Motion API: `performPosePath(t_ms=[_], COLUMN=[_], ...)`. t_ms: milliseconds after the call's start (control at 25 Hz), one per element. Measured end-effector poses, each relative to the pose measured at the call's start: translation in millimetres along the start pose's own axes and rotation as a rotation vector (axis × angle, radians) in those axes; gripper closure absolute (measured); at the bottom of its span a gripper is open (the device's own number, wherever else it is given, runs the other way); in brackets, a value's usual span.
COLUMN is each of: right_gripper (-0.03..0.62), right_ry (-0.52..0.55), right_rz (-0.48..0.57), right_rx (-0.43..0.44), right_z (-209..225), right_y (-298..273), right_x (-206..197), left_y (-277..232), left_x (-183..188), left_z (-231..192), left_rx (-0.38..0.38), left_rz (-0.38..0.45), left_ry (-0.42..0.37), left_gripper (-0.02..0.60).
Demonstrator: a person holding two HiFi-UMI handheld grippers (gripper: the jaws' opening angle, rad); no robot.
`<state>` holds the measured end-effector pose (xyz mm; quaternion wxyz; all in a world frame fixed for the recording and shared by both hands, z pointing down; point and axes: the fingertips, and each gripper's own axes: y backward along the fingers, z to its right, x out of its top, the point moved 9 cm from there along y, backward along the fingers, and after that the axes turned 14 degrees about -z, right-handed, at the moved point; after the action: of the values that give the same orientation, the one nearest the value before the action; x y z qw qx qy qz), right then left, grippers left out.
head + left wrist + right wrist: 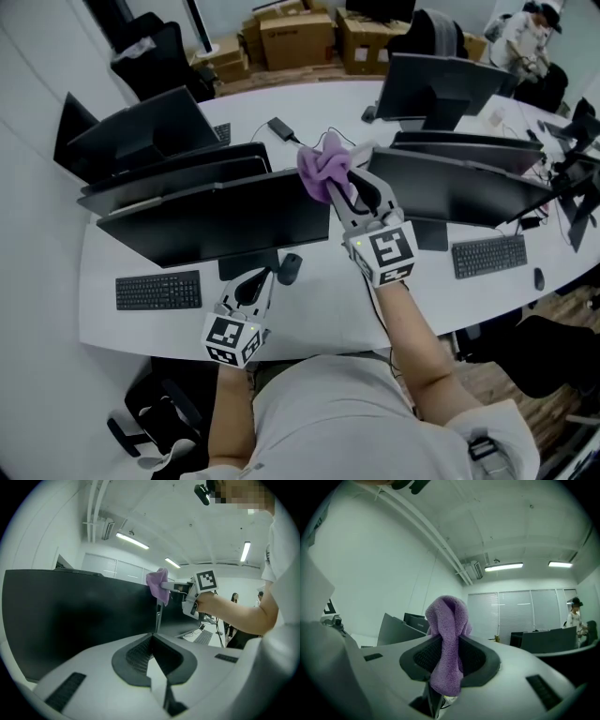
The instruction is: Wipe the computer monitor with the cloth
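**A:** How far along is the wiping?

**B:** Barely begun, I'd judge. The right gripper [339, 183] has its jaws clamped on the purple cloth [322, 164], so the pick-up is done. The cloth is up at the far right corner of the nearest computer monitor [220, 225], by its top edge. I can't tell whether it touches the screen. Nothing shows any part of the dark panel as wiped, so the whole face is left to do.

**A:** And the other hand?

**B:** The left gripper [255, 284] is low over the desk, near the monitor's stand. Its jaws are together with nothing between them.

**A:** How do the cloth and screen lie?

**B:** The cloth is bunched into a narrow wad. Its long axis runs along the jaws, with the free end poking out past the tips, away from the person and slightly left. The monitor's long axis runs left to right along the desk, and its screen faces the near side, towards the person.
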<state>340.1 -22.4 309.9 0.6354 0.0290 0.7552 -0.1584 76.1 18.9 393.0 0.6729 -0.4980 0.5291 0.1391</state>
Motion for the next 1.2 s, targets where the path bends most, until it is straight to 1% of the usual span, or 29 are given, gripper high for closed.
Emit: performPosePath(t_ms=[320, 560, 720, 960, 1200], right_gripper=[0.482, 0.485, 0.485, 0.488, 0.491], right_ry=[-0.151, -0.245, -0.291, -0.413, -0.500], right_rz=[0.007, 0.006, -0.001, 0.009, 0.066], right_rx=[0.037, 0.058, 0.051, 0.046, -0.006], right_z=[20.4, 23.5, 21.9, 16.2, 16.2], right_y=[13.8, 16.2, 15.5, 12.0, 17.8], right_x=[-30.3, -48.7, -61.0, -77.1, -82.7], left_y=[-6.6, -7.9, -8.2, -3.1, -1.9], left_x=[-0.6, -3.4, -9.3, -14.7, -18.0], left_z=[15.0, 17.5, 14.8, 1.3, -11.3], left_rx=[0.013, 0.003, -0.012, -0.034, -0.061], left_rz=[-0.018, -0.030, -0.043, -0.062, -0.075], left_ry=[-0.009, -0.012, -0.018, -0.025, -0.033], left_gripper=[0.580, 0.580, 0.580, 0.580, 0.580])
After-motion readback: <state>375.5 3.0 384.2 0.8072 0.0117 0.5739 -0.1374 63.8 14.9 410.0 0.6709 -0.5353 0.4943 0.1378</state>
